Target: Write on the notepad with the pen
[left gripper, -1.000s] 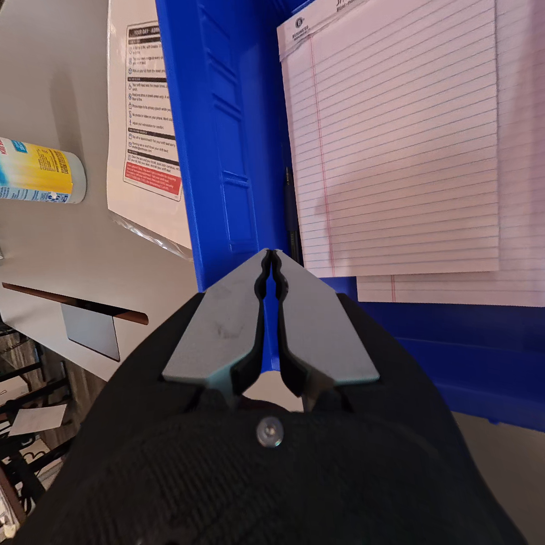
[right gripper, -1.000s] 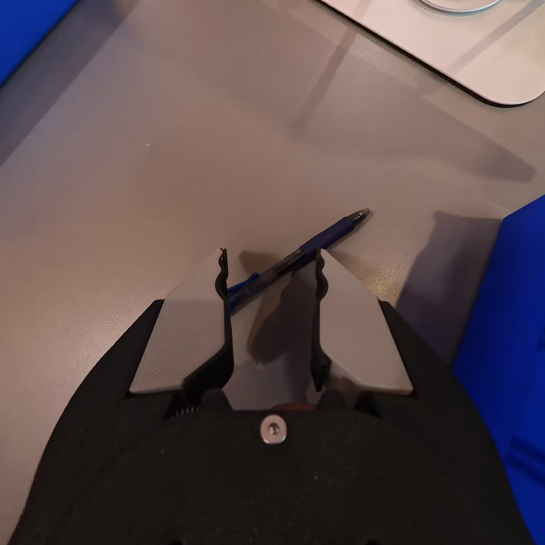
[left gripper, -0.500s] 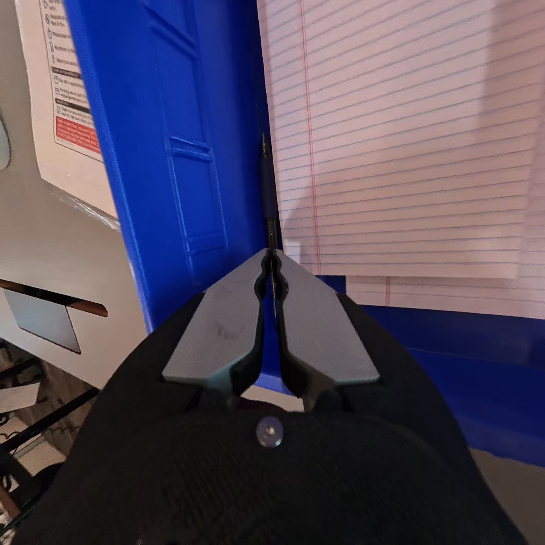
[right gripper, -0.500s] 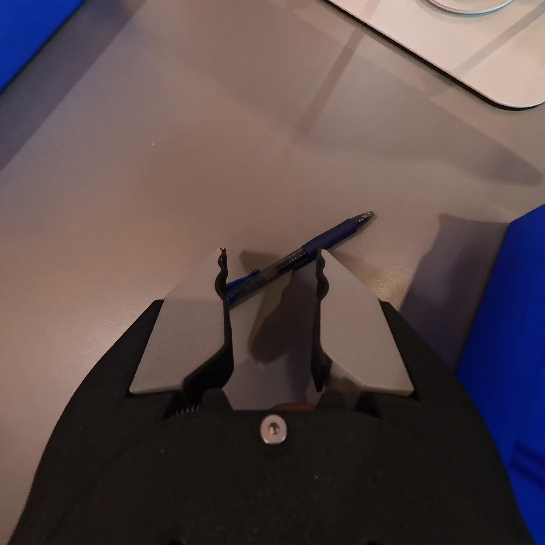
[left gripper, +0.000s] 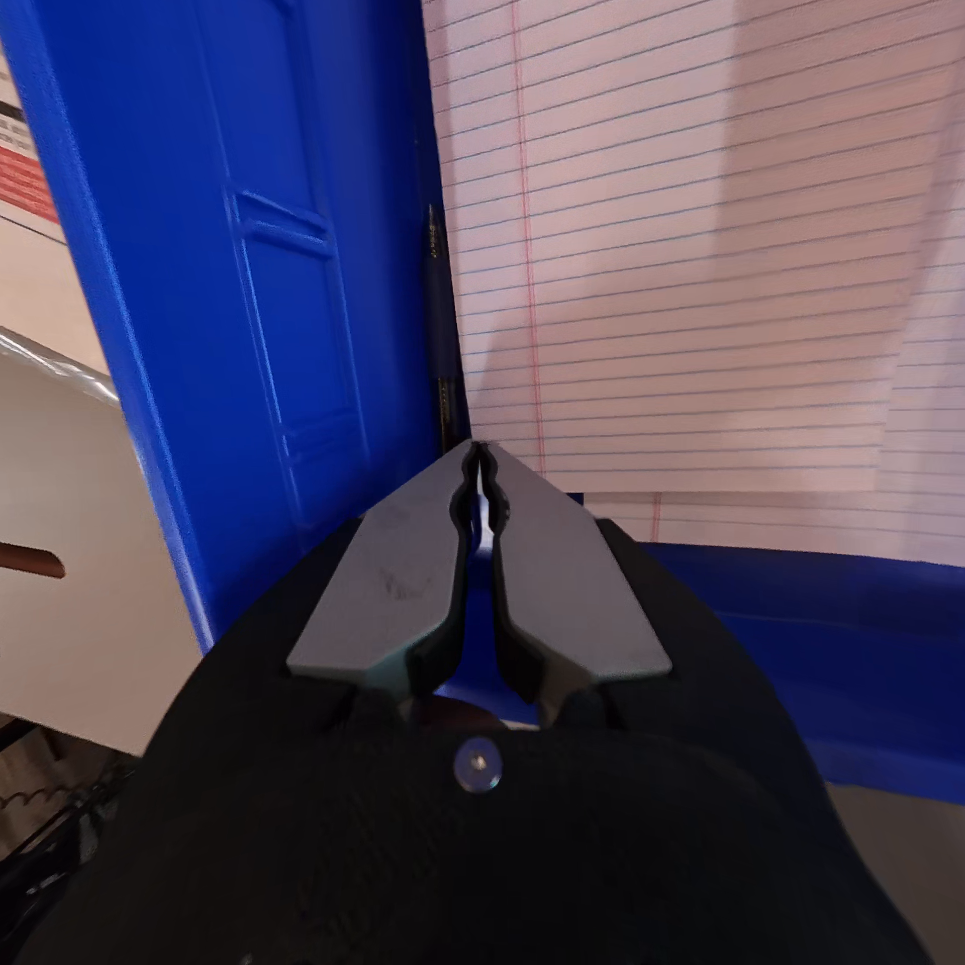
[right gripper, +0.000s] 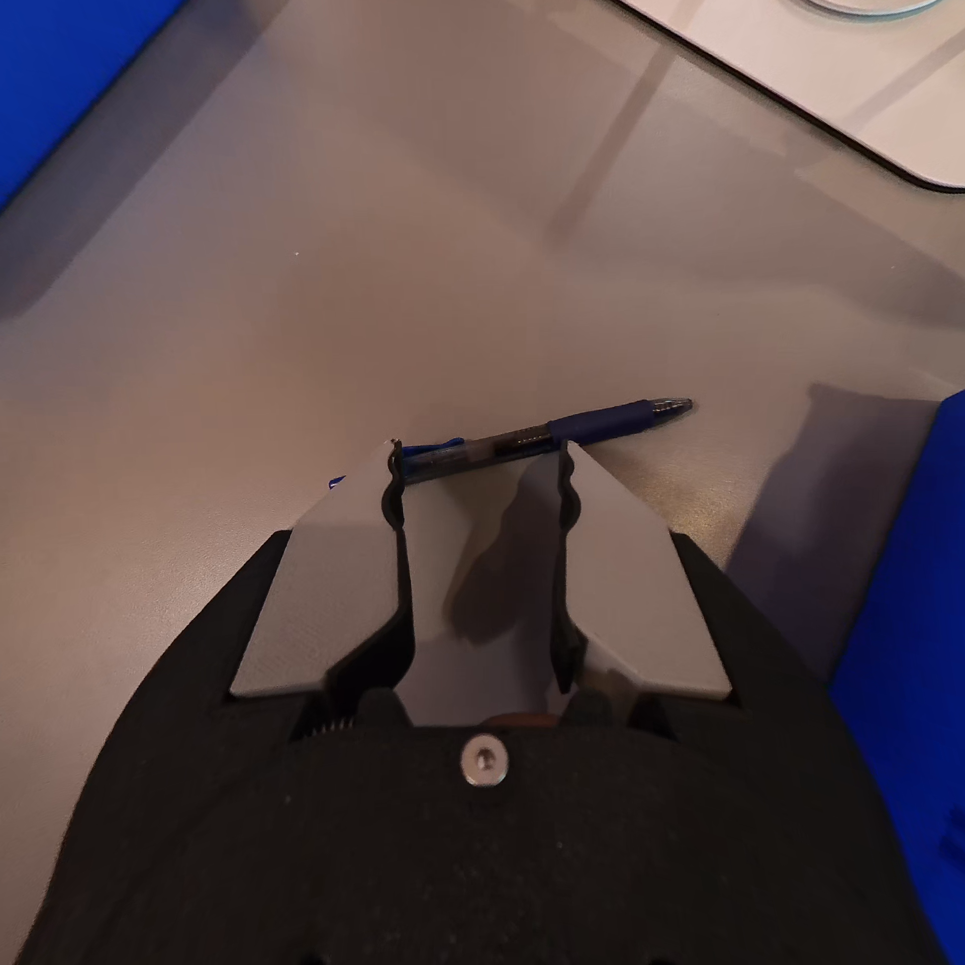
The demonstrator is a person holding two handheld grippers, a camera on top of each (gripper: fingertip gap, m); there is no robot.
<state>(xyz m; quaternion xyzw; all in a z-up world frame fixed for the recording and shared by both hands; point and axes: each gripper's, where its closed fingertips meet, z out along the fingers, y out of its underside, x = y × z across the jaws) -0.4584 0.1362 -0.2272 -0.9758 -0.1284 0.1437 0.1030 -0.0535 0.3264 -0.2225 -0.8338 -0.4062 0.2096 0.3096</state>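
A white lined notepad (left gripper: 679, 261) lies in a blue bin (left gripper: 235, 261), on top of a second lined pad (left gripper: 783, 517). A dark pen (left gripper: 441, 324) lies in the bin between the wall and the pad's left edge. My left gripper (left gripper: 478, 444) is shut, its tips at the pad's near left corner; I cannot tell whether it pinches paper. In the right wrist view a blue pen (right gripper: 522, 438) lies flat on the grey table, tip to the right. My right gripper (right gripper: 480, 449) is open, and the pen lies crosswise just beyond its fingertips.
A printed sheet (left gripper: 21, 172) lies on the table left of the bin. A white mat (right gripper: 835, 78) lies at the far right. A blue bin (right gripper: 914, 574) stands close on the right and another blue edge (right gripper: 52, 78) at the far left. About 45 centimetres separates my left fingertips from my right. The left tips stand about 4 centimetres off the dark pen (left gripper: 441, 324).
My left gripper, still shut, has moved forward and right to the notepad's near left corner. In the right wrist view the pen now lies more crosswise to the open fingers.
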